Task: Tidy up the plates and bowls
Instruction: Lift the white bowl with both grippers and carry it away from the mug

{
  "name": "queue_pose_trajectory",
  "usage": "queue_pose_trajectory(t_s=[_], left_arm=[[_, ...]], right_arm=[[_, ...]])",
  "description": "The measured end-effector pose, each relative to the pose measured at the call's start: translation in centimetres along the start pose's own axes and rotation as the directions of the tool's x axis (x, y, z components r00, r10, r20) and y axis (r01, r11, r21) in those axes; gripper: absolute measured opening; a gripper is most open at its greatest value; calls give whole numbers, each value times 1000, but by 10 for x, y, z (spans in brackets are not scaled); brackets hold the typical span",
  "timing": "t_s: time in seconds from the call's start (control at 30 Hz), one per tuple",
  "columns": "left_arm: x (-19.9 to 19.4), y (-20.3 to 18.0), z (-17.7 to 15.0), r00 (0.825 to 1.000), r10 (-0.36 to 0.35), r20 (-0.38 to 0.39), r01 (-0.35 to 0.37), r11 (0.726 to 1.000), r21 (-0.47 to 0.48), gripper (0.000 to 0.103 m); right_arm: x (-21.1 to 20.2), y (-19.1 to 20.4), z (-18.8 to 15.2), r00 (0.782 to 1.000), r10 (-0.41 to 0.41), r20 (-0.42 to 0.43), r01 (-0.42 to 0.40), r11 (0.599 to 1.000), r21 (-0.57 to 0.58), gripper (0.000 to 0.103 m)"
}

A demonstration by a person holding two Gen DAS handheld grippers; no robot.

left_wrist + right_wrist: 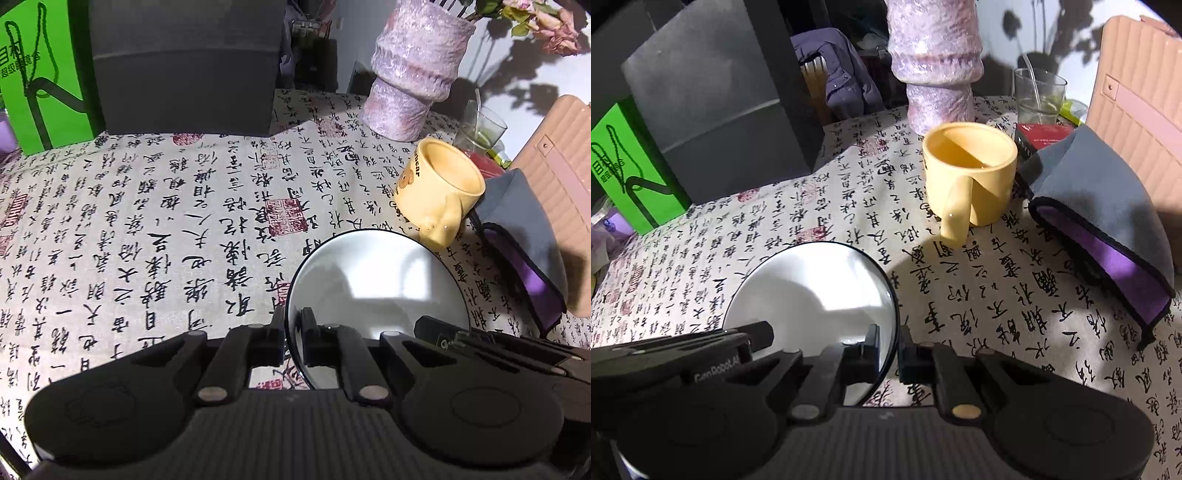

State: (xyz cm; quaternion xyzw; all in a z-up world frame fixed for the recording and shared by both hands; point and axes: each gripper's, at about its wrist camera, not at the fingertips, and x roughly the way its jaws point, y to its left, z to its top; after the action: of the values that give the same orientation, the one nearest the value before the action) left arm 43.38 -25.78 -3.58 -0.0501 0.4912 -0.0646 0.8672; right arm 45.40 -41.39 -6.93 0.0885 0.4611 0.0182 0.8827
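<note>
Both grippers pinch the same white plate (376, 295) by opposite edges: the left gripper (293, 332) is clamped narrow on its left rim, the right gripper (889, 349) narrow on its right rim. The plate sits low over the calligraphy-cloth worktop (147, 221), just in front of the yellow mug (969, 173); I judge this the carrying step, with the plate held between the two. Next it needs a level carry clear of the mug. The right view shows the mug's handle head-on and a drinking glass (1038, 98) beyond; the left view alone shows the dried roses (546, 22) above the vase (413, 70).
</note>
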Motion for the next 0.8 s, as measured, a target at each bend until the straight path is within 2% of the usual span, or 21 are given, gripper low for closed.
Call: queue_pose_trajectory(t_s=[0.8], left_arm=[[-95,36,-26,992,5,122,-1,999,-33,9]], right_arm=[[-81,56,-27,995,21,99,-15,998,-59,9]])
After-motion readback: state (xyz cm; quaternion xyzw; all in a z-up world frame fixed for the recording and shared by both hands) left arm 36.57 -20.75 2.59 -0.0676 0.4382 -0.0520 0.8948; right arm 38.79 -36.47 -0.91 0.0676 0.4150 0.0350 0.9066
